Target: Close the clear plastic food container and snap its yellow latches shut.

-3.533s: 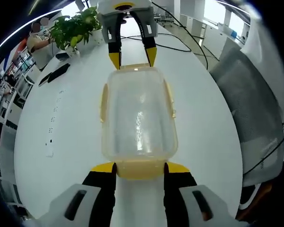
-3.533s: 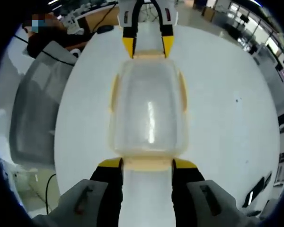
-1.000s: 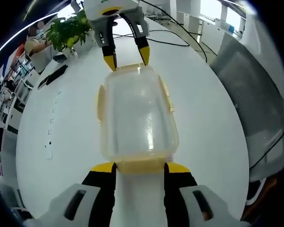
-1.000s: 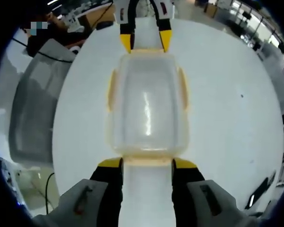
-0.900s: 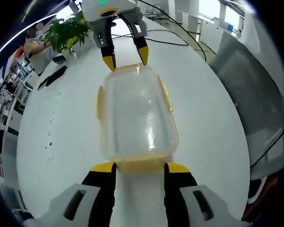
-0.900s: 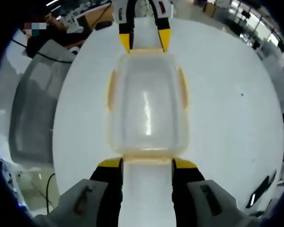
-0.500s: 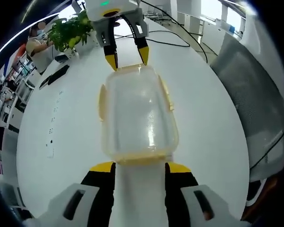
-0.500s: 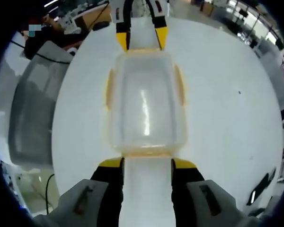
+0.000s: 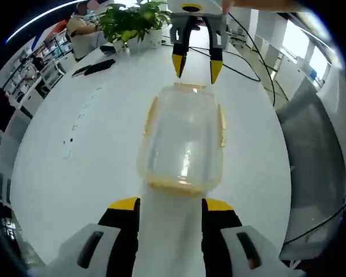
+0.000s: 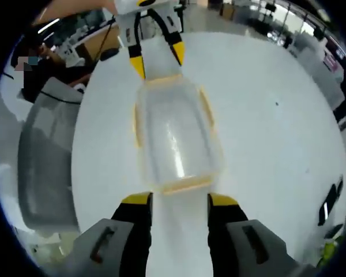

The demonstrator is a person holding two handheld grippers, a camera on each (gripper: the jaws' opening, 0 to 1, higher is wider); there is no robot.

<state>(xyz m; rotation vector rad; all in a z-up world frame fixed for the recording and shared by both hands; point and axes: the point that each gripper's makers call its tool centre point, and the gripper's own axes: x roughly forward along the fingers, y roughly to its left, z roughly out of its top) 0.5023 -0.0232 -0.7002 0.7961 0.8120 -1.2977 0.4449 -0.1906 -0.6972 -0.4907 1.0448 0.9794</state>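
The clear plastic container [image 9: 182, 135] lies lengthwise on the white table [image 9: 75, 150], its lid on and yellow latches along both long sides and both ends. My left gripper [image 9: 171, 205] is open just short of its near end latch [image 9: 174, 184], with nothing between the jaws. Beyond the far end, my right gripper [image 9: 196, 67] hangs open, tips pointing down, a little apart from the box. In the right gripper view the container [image 10: 176, 135] lies ahead of my open right gripper [image 10: 179, 200], and the left gripper [image 10: 157, 60] is at the far end.
A potted plant [image 9: 130, 20], dark flat devices [image 9: 98, 66] and black cables [image 9: 245, 43] sit at the table's far side. A grey chair [image 9: 314, 156] stands beside the table, also in the right gripper view [image 10: 43, 161]. A hand [image 9: 251, 4] holds the right gripper.
Both grippers have drawn back from the container's ends, leaving small gaps where their tips flanked the end latches. Both views have shifted and rolled. The container stays in place.
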